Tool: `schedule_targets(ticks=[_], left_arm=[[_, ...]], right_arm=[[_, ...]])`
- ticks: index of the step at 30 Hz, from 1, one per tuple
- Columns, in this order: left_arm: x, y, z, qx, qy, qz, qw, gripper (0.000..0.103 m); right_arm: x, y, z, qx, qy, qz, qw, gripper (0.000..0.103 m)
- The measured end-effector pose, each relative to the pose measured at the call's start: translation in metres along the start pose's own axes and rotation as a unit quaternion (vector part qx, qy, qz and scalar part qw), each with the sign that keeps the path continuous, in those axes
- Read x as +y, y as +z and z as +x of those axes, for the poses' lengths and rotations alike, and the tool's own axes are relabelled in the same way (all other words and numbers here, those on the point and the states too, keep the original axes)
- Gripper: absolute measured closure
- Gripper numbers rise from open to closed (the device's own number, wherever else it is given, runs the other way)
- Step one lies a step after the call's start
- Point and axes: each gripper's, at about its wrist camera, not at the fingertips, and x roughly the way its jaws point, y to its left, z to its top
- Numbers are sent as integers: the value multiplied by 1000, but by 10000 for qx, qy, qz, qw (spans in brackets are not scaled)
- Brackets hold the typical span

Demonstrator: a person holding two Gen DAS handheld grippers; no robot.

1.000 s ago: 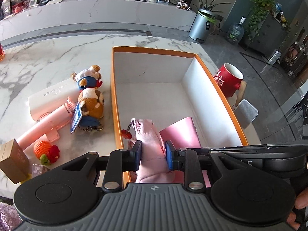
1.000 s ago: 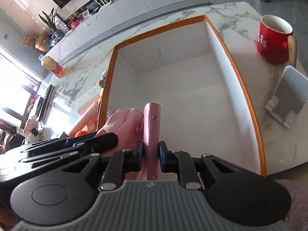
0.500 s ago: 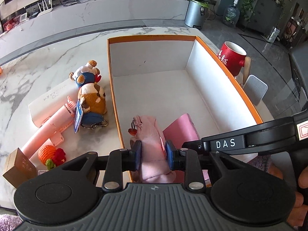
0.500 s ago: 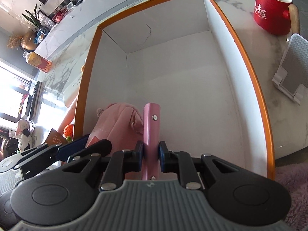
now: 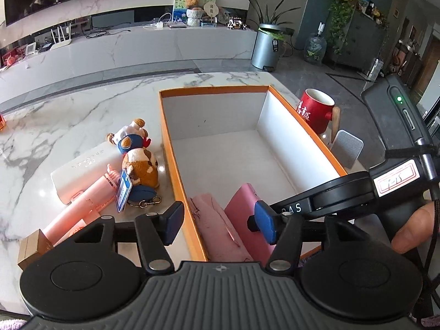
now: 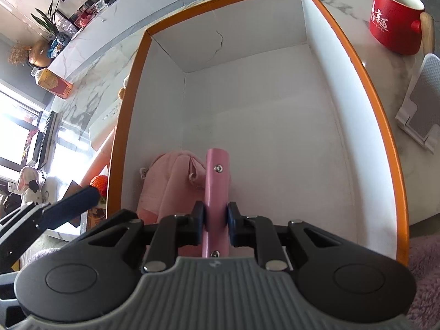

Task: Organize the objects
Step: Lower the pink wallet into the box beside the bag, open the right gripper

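Orange-edged white cardboard box [image 6: 357,88] is lying mostly bare, soft pink cloth pouch [image 5: 217,225] inside. Left gripper [image 5: 220,220] jaws are opening, holding nothing; right gripper [image 6: 216,220] jaws are pinching flat pink metal case [image 6: 217,181].

Marble table [image 5: 82,115], orange-rimmed box [image 5: 176,170], red mug [image 5: 316,114], plush toys [image 5: 137,154], white case [image 5: 82,165]

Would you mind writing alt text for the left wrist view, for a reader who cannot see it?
The left gripper, its jaws opening, hangs over a pink cloth pouch lying in the near corner of an orange-rimmed white box, beside a flat pink case. Plush toys lie on the marble table outside it.
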Motion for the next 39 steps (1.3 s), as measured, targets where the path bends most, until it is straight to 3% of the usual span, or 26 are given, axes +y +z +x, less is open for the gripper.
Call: schedule_targets(ticks=[6, 11, 16, 20, 24, 32, 39], left_arm=[[28, -2, 3, 199, -205, -621, 9977, 35], [50, -9, 13, 430, -566, -1191, 9903, 39], [58, -13, 21, 575, -819, -1413, 9849, 44], [62, -16, 21, 604, -926, -1431, 9835, 43], [61, -17, 23, 636, -1196, -1433, 9804, 41], [65, -19, 19, 653, -1076, -1427, 9817, 41], [62, -21, 17, 729, -1170, -1288, 9820, 35]], right_arm=[[16, 2, 4, -28, -161, -224, 9996, 84], [20, 4, 9, 28, -276, -262, 9993, 84], [30, 4, 11, 42, -426, -403, 9983, 84], [32, 2, 16, 154, -534, -459, 9974, 84], [40, -2, 11, -55, -953, -792, 9923, 84], [41, -2, 18, 260, -773, -785, 9936, 84], [27, -1, 12, 331, -166, -182, 9991, 80]])
